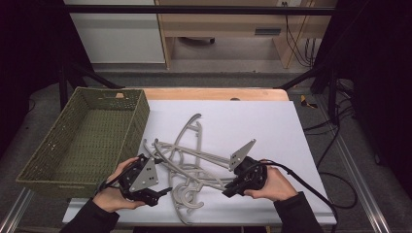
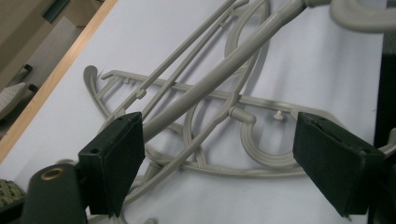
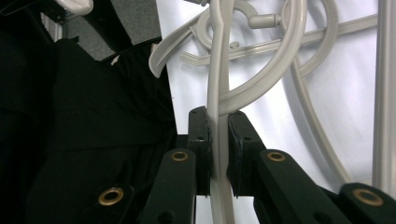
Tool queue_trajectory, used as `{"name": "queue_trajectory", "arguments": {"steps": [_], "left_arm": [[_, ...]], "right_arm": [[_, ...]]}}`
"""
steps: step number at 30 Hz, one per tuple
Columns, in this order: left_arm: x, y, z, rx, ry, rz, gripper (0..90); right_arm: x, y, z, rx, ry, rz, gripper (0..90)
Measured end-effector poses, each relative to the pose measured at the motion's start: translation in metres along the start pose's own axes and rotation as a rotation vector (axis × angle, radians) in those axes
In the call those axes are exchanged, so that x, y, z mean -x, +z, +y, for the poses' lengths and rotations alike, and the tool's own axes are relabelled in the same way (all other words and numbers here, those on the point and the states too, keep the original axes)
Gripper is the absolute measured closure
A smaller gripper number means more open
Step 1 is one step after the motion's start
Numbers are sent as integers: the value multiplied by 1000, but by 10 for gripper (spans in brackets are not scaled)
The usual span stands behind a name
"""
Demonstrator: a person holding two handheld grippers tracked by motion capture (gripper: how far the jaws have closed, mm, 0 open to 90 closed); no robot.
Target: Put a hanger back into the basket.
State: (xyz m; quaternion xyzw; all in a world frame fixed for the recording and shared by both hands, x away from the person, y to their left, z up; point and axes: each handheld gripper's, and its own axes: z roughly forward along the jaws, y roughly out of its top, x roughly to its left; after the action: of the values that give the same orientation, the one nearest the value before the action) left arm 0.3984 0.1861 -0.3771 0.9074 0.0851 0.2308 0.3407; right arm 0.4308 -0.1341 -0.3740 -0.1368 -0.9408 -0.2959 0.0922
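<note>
Several grey plastic hangers (image 1: pixel 194 160) lie tangled on a white sheet (image 1: pixel 252 121). My right gripper (image 1: pixel 228 190) is at the pile's right side, and in the right gripper view it (image 3: pixel 218 116) is shut on the thin arm of one hanger (image 3: pixel 215 79). My left gripper (image 1: pixel 163 193) is at the pile's lower left. In the left gripper view its jaws (image 2: pixel 219 123) stand wide open over the hangers (image 2: pixel 219 70); a hanger arm runs past the left pad (image 2: pixel 119 158), and neither pad presses on anything.
A green woven basket (image 1: pixel 136 121), with nothing in it, stands at the left, half off the white sheet. The wooden table edge (image 1: pixel 214 93) runs along the back. Black cables (image 1: pixel 335 145) trail on the floor to the right.
</note>
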Motion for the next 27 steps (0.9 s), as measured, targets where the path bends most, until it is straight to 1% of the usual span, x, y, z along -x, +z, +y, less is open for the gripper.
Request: {"name": "queue_trajectory", "arguments": {"steps": [1, 3, 4, 5, 6, 8, 9, 10, 11, 12, 13, 14, 16, 17, 18, 19, 20, 21, 22, 23, 24, 27], "left_arm": [[1, 5, 1, -15, 32, 1, 201], [3, 9, 2, -30, 64, 1, 226], [3, 9, 2, -30, 64, 1, 237], [4, 12, 3, -46, 109, 15, 253], [5, 14, 4, -54, 136, 17, 273], [9, 17, 6, -39, 164, 20, 312], [10, 17, 8, -50, 198, 27, 339], [10, 17, 8, -50, 198, 27, 363], [13, 19, 10, -39, 208, 29, 379], [16, 20, 13, -44, 251, 36, 398], [16, 20, 13, -44, 251, 36, 419], [17, 21, 14, -48, 271, 34, 419], [19, 22, 16, -47, 299, 39, 455], [20, 23, 16, -51, 315, 37, 506], [22, 24, 16, -51, 339, 38, 534], [22, 24, 16, -51, 339, 38, 554], [23, 25, 16, -52, 346, 35, 554], [24, 25, 16, -54, 353, 37, 572], [26, 26, 16, -55, 367, 35, 620], [26, 26, 16, -55, 367, 35, 643], [26, 26, 16, -54, 373, 33, 643], [30, 27, 15, -55, 405, 41, 708]], "right_arm": [[0, 0, 0, -3, 5, 3, 815], [-1, 1, 0, -4, -1, 5, 815], [-1, 1, 0, -9, -2, 15, 815], [-2, 1, 0, -10, -3, 20, 815], [-2, 1, 0, -6, -8, 24, 815], [-3, 1, 0, -11, -12, 33, 814], [-4, 1, 0, -15, -13, 35, 815], [-4, 1, 0, -15, -13, 35, 815], [-5, 2, 0, -22, -17, 38, 815], [-5, 2, 0, -21, -24, 41, 815], [-5, 2, 0, -21, -24, 41, 815], [-6, 2, 0, -22, -21, 45, 815], [-6, 2, 0, -23, -29, 51, 815], [-7, 2, 0, -20, -31, 52, 815], [-8, 3, -1, -15, -29, 49, 815], [-8, 3, -1, -15, -29, 49, 815], [-8, 3, -1, -19, -39, 60, 815], [-9, 3, -1, -23, -33, 61, 815], [-9, 4, -1, -20, -35, 59, 815], [-9, 4, -1, -20, -35, 62, 815], [-9, 4, -1, -20, -35, 62, 815], [-9, 4, -1, -28, -39, 71, 815]]}}
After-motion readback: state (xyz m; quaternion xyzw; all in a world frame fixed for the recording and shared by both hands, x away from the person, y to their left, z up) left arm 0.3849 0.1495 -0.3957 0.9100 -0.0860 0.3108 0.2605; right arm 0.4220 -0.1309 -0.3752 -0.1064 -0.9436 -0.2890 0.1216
